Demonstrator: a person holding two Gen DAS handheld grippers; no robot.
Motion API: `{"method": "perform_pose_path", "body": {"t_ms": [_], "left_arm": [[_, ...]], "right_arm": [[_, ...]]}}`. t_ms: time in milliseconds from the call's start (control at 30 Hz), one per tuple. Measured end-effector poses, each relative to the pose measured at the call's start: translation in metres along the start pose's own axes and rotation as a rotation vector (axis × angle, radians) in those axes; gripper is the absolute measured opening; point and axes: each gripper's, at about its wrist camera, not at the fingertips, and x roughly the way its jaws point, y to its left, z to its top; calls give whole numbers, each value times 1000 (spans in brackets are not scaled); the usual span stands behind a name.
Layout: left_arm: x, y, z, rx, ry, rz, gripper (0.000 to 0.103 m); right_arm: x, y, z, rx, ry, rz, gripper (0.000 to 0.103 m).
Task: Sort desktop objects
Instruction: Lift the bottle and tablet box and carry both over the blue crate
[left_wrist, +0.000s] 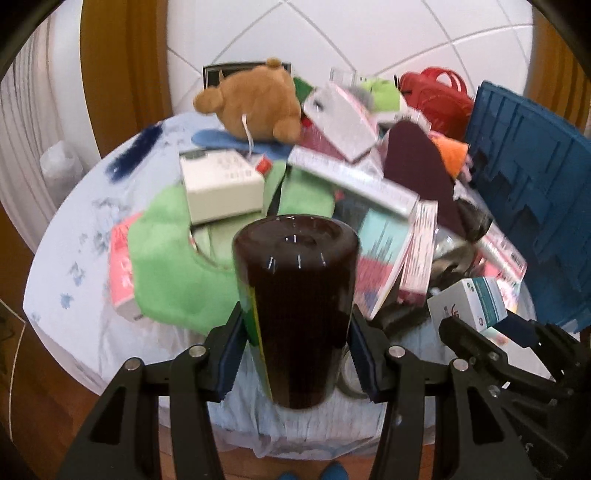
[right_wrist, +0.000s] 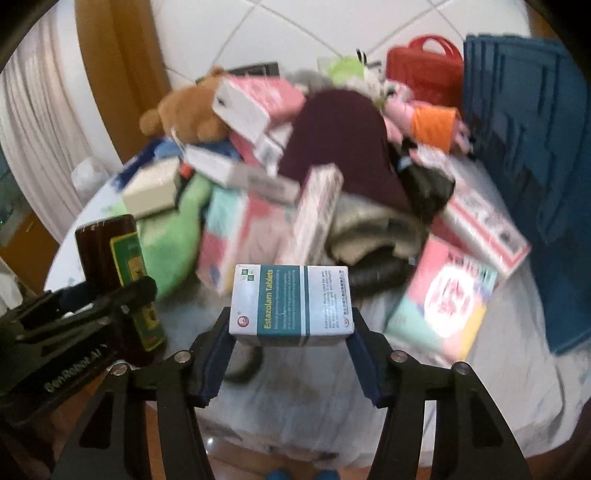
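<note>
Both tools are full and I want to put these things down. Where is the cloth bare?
Bare cloth shows along the near edge of the table, in front of the pile, and on the left rim beside the green plush. The middle and back are crowded with boxes, the brown teddy and clothes. On the right, the blue crate closes that side.
</note>
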Motion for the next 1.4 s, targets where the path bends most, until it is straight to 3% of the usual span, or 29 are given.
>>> {"method": "perform_pose_path", "body": {"t_ms": [267, 467, 667, 800, 933, 1167, 1267, 1400], "left_arm": [[-45, -15, 42, -5, -121, 18, 51], [-80, -41, 75, 26, -216, -11, 51], [-113, -92, 115, 73, -305, -74, 51], [-137, -145, 147, 113, -375, -137, 51], [-158, -212, 176, 161, -426, -200, 51], [-171, -353, 219, 197, -448, -273, 51], [-165, -408, 238, 185, -420, -286, 51], [-132, -474, 269, 166, -296, -286, 51]], "right_arm": [[-53, 13, 40, -43, -124, -10, 58], [-93, 2, 72, -45, -212, -32, 58], [-151, -28, 104, -22, -310, -76, 58], [-202, -62, 131, -6, -389, -137, 58], [-251, -109, 153, 7, -447, -225, 58], [-321, -237, 184, -1, -474, -370, 58], [-336, -303, 207, -31, -450, -404, 58], [-330, -370, 240, -76, -355, -415, 58]]}}
